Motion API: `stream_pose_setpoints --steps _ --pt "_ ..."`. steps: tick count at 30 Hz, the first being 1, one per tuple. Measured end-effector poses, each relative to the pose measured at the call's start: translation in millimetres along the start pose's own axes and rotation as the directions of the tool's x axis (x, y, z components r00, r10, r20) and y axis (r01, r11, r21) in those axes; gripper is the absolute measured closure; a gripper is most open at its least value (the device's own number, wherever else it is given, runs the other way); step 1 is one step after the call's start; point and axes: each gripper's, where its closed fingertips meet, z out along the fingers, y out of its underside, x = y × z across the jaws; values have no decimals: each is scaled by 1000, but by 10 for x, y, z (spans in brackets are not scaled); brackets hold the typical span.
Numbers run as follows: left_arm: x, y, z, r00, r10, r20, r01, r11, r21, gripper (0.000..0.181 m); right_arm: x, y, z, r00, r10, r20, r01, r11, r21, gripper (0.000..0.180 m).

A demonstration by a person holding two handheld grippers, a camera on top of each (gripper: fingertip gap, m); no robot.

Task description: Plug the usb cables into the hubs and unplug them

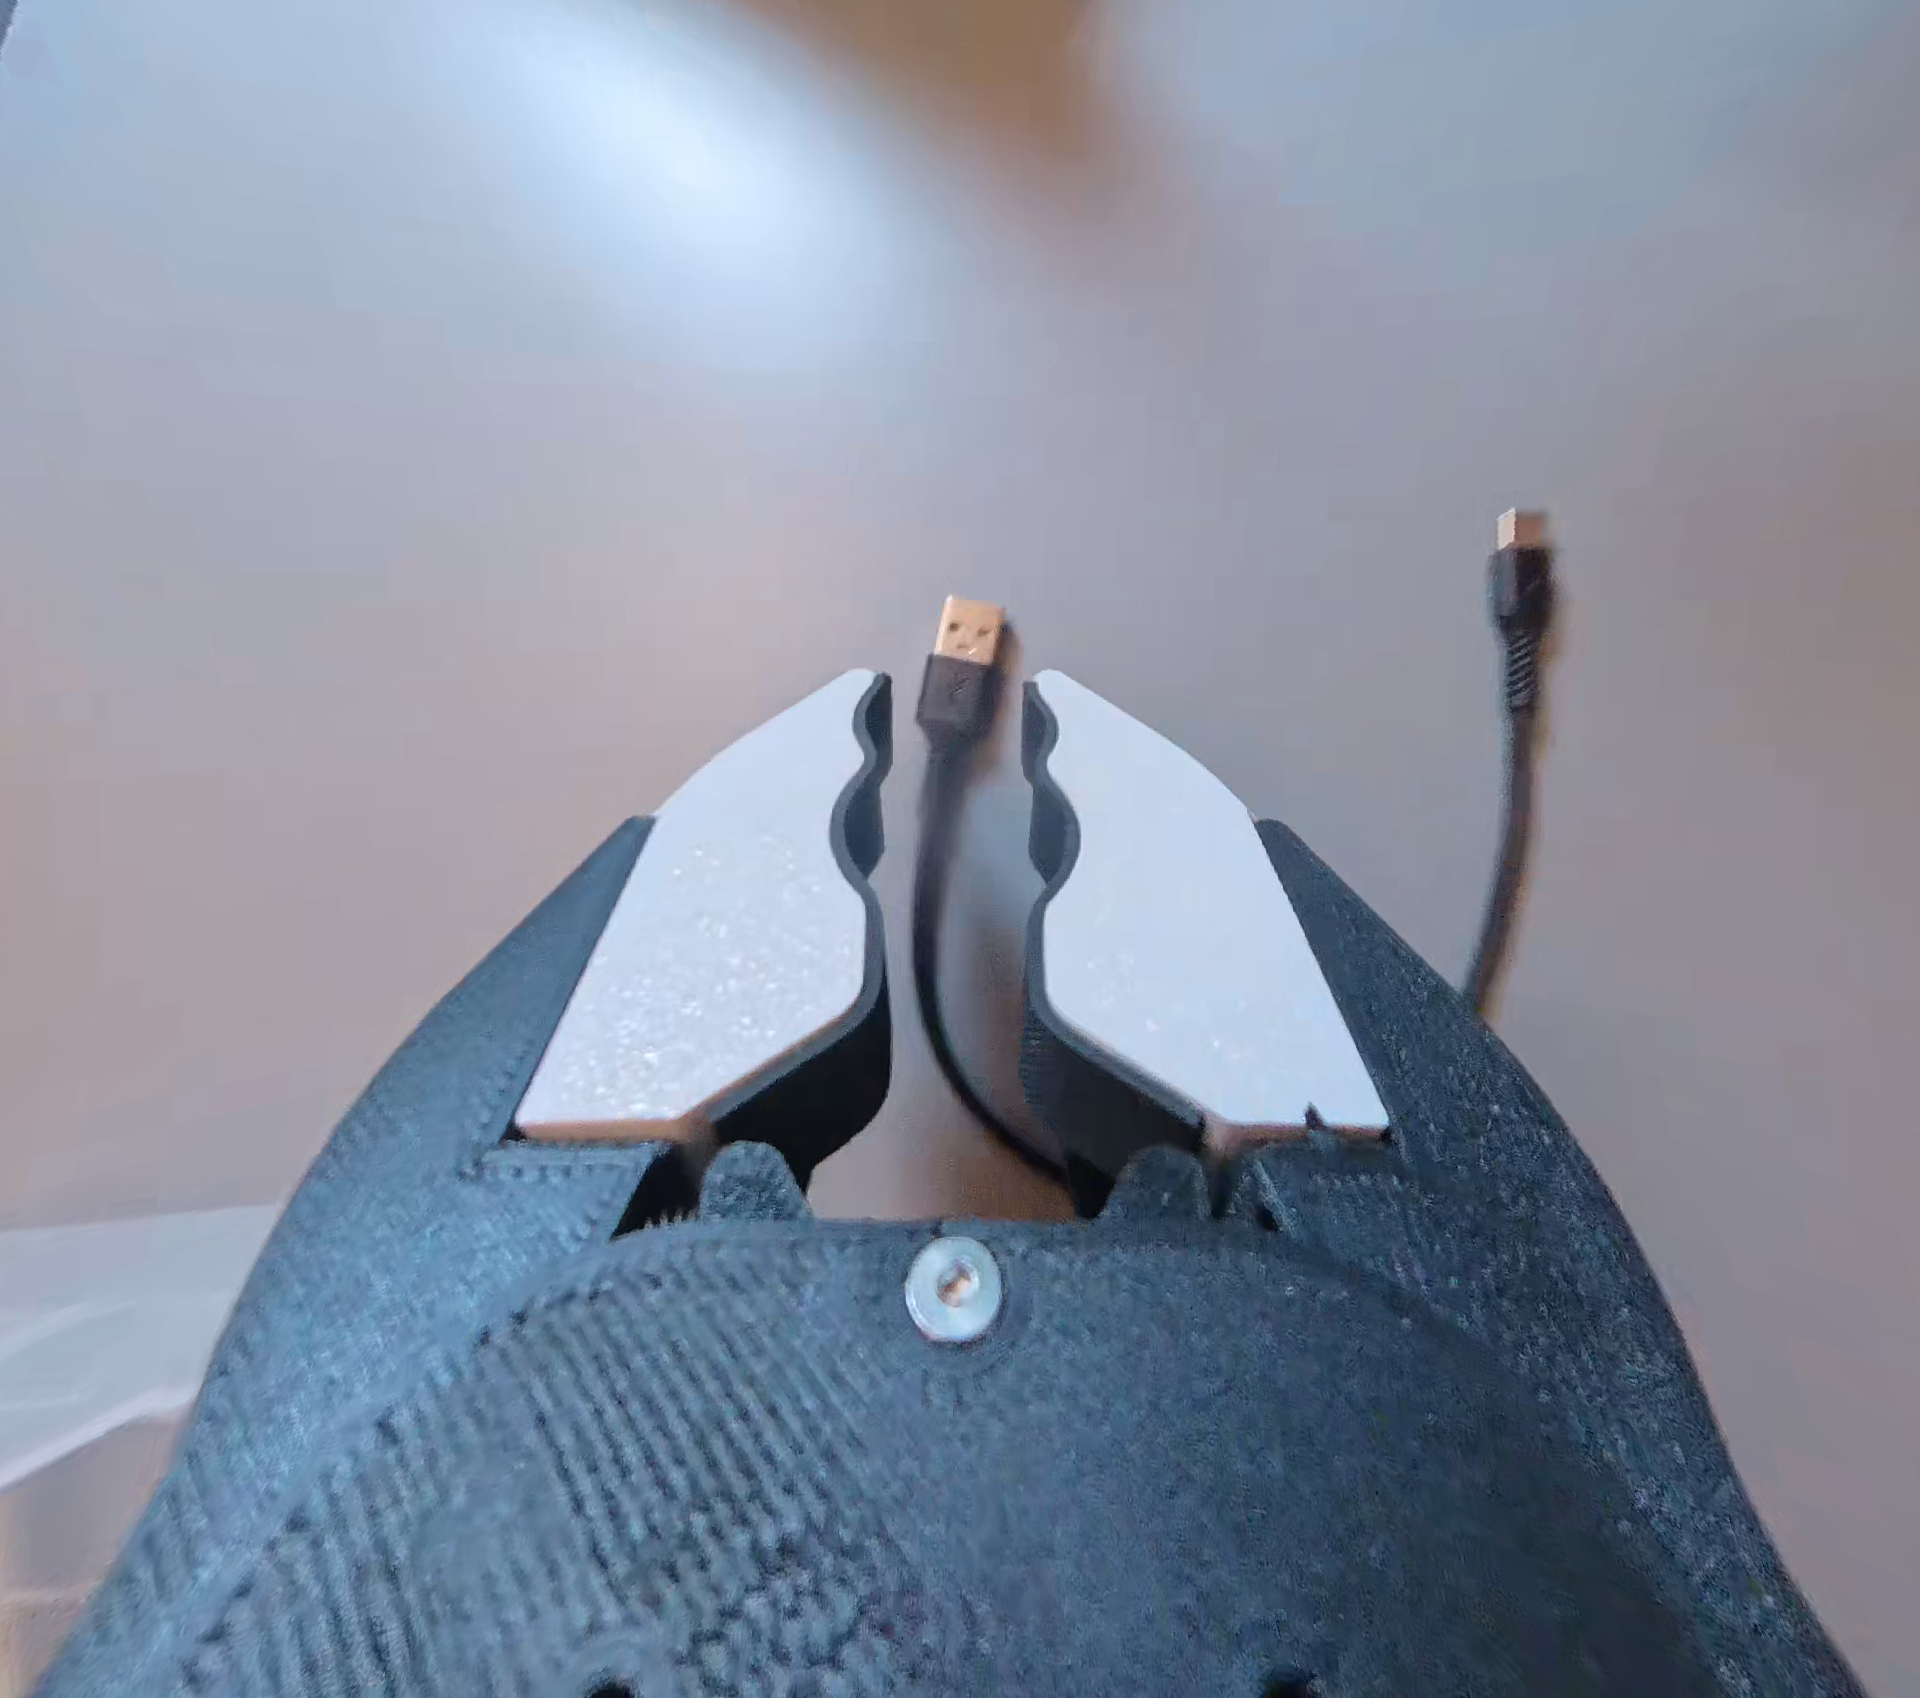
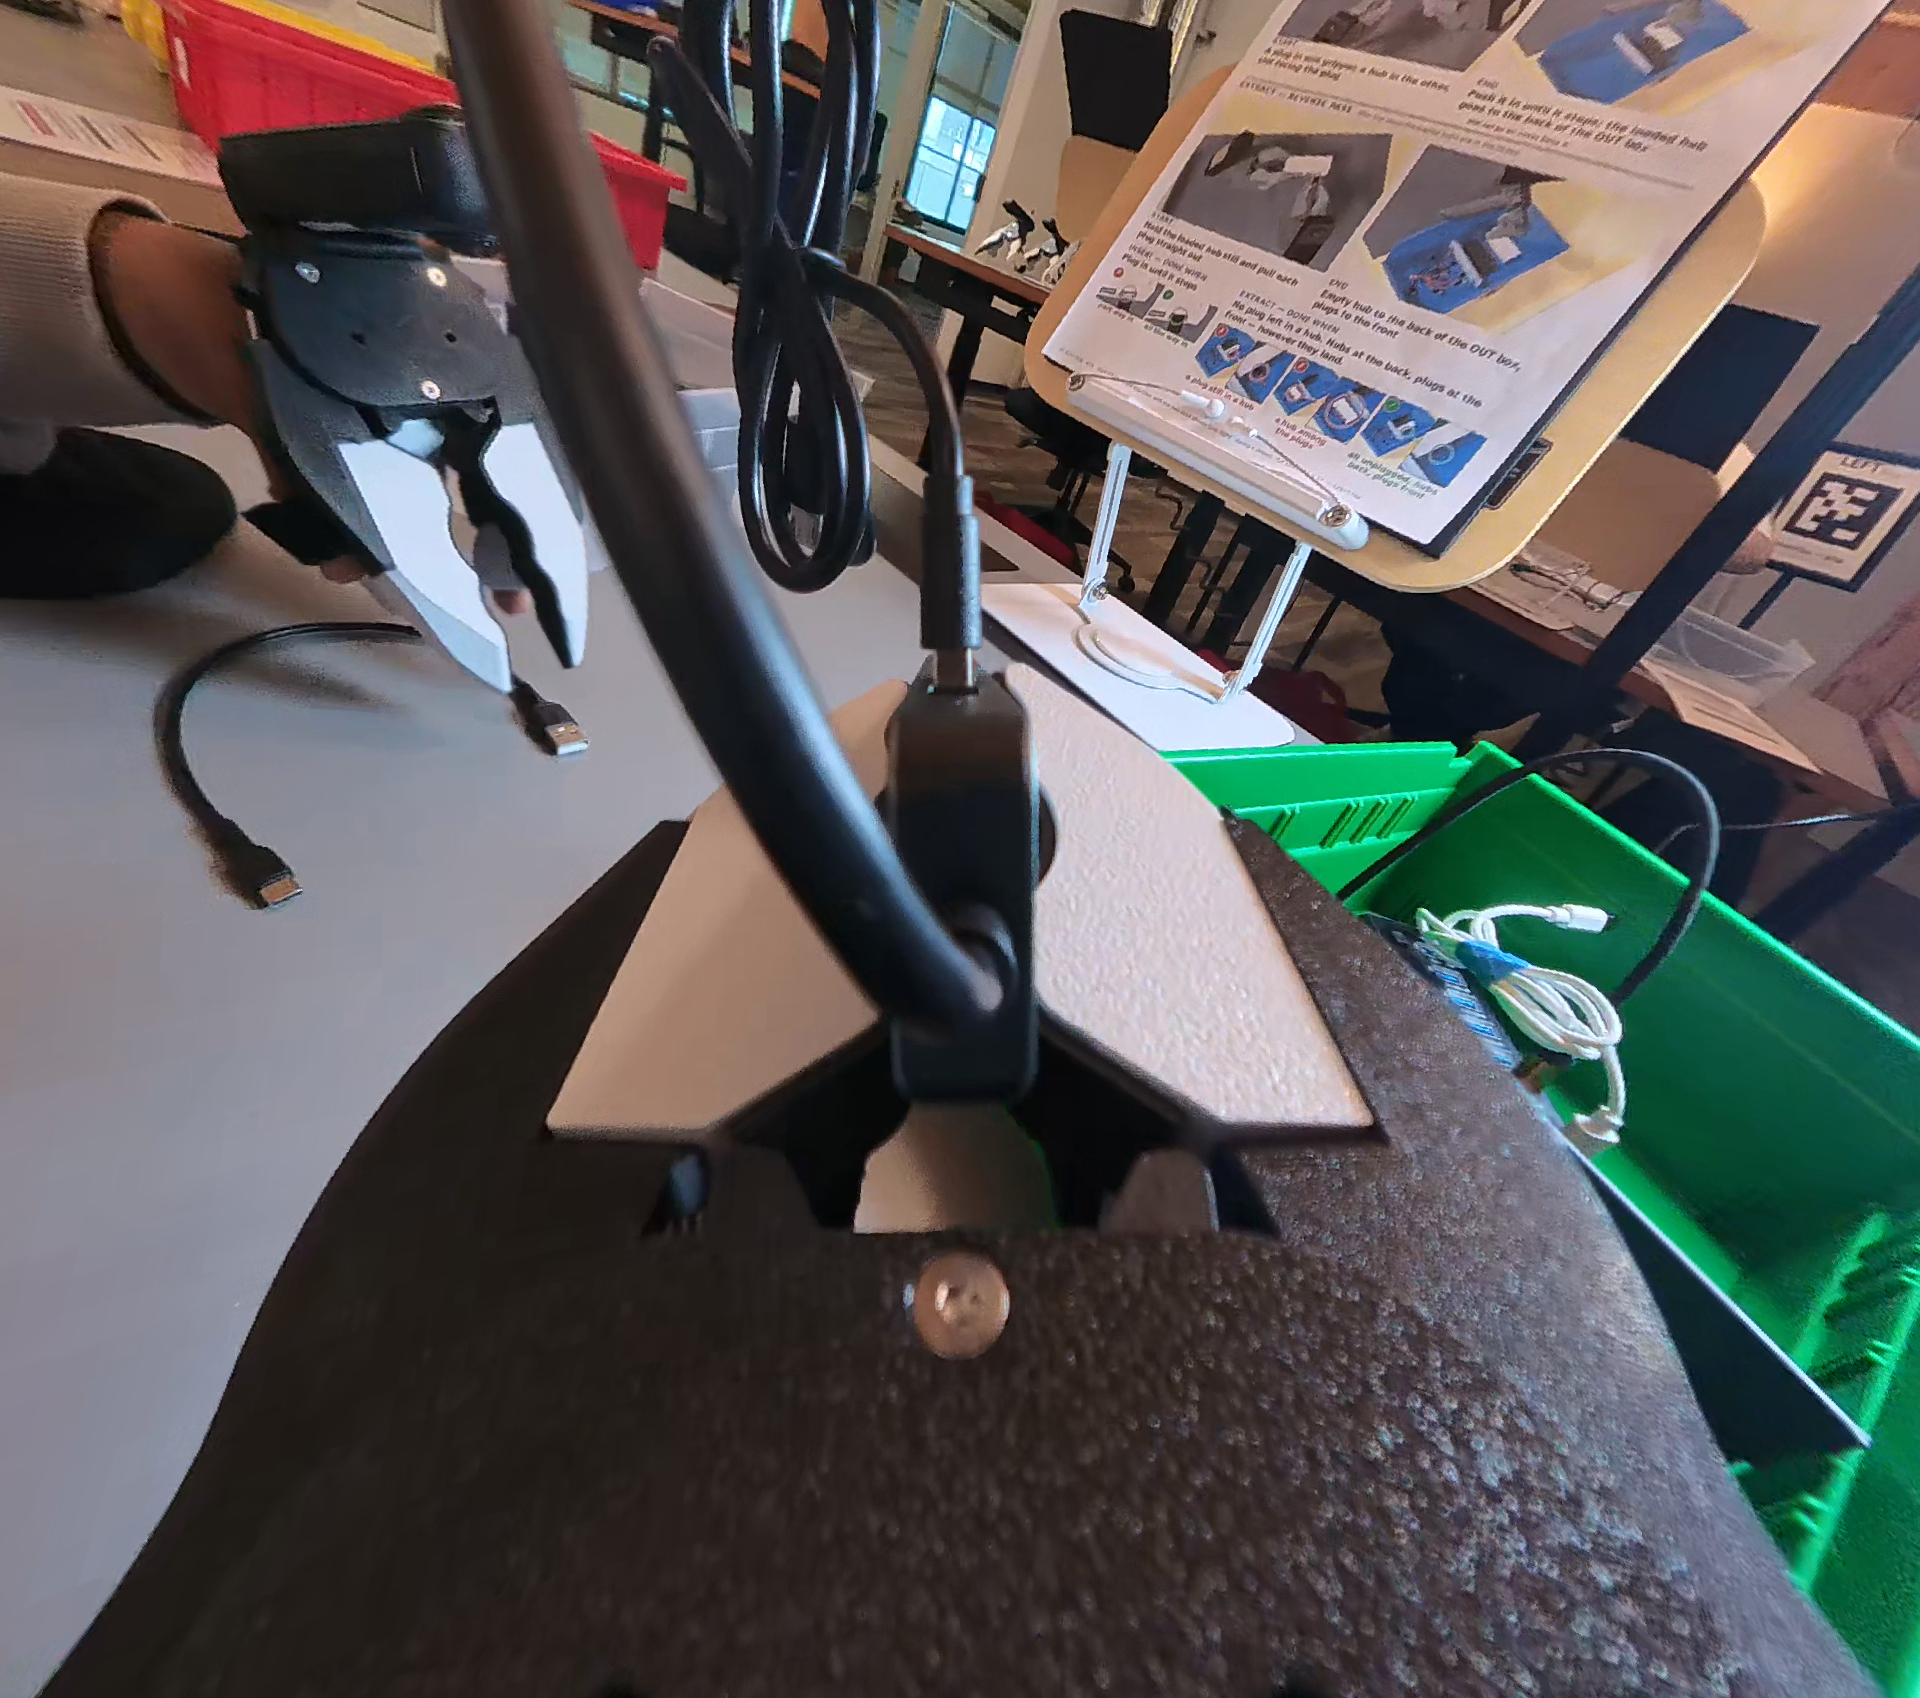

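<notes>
Our left gripper (image 1: 956, 692) hovered, jaws spread, astride the short black cable (image 1: 940, 817) lying on the desk (image 1: 520, 505), plug (image 1: 968, 632) pointing away; our right gripper (image 2: 961, 692) pinched a black hub (image 2: 961, 869) lengthwise.

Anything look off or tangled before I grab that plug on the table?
Nothing damaged. The right gripper is shut on a black hub whose plugged-in cable dangles in a loose bundle above it. The left gripper is open, straddling the short cable's USB-A plug, which lies flat on the table.
</notes>
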Motion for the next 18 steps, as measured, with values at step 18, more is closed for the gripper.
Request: stream_pose_setpoints --steps 18 --pt "156 85 167 987 49 -150 -51 999 -5 165 -522 -118 8 965 -68 252 40 993 114 169"
